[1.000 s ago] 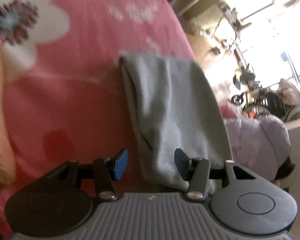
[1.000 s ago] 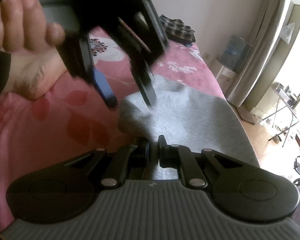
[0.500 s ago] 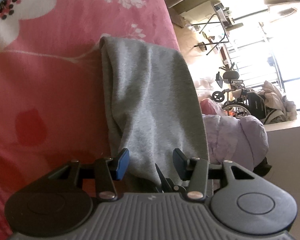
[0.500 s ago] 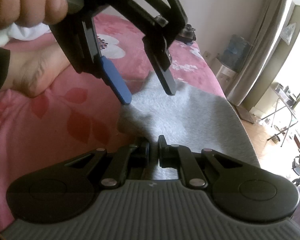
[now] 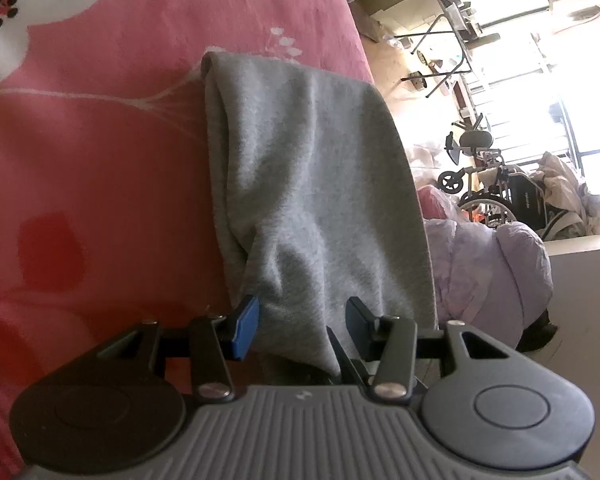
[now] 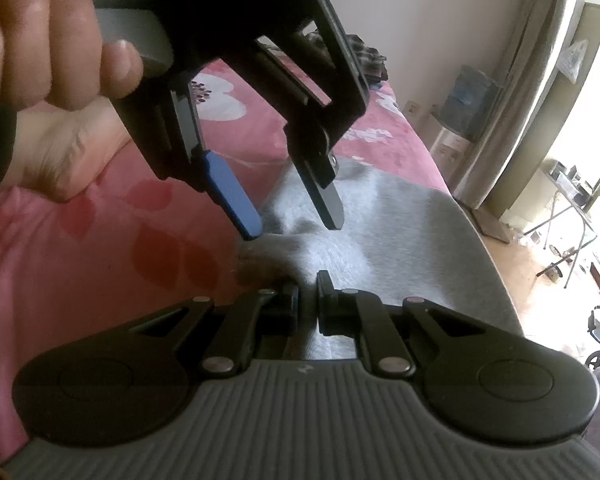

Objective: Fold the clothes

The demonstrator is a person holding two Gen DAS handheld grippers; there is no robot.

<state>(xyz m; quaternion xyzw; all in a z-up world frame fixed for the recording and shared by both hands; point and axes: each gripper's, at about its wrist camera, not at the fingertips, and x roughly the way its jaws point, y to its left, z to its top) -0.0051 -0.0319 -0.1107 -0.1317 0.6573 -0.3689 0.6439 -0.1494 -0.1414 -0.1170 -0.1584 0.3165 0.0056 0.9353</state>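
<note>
**Grey garment on bed: right gripper pinching, left gripper straddling**

Grey garment (image 5: 312,184): soft knit, folded into a long strip. It lies on the pink floral bedsheet (image 5: 100,152) along the bed's edge, with its far end rounded over and its near end bunched up into a ridge.

Right gripper (image 6: 307,304): jaws clenched, with only a thin slit between them. A pinch of the grey fabric is caught in that slit; the cloth rises in a fold straight to the jaw tips.

Left gripper (image 5: 302,316): jaws parted, blue pads on either side of the raised fabric ridge. In the left wrist view the left-side pad sits at the cloth's edge; the other stands clear of it. No squeeze is visible, so I read this as released, with cloth between the jaws. In the right wrist view, both fingertips hang just above the garment, close in front of the right gripper.

The person's hand (image 6: 52,40) is wrapped around the left gripper's handle, and a dark sleeve shows at the wrist.

Background: purple bundle (image 5: 496,272) beyond the bed edge, wheelchair (image 5: 496,196) near the bright window.
</note>
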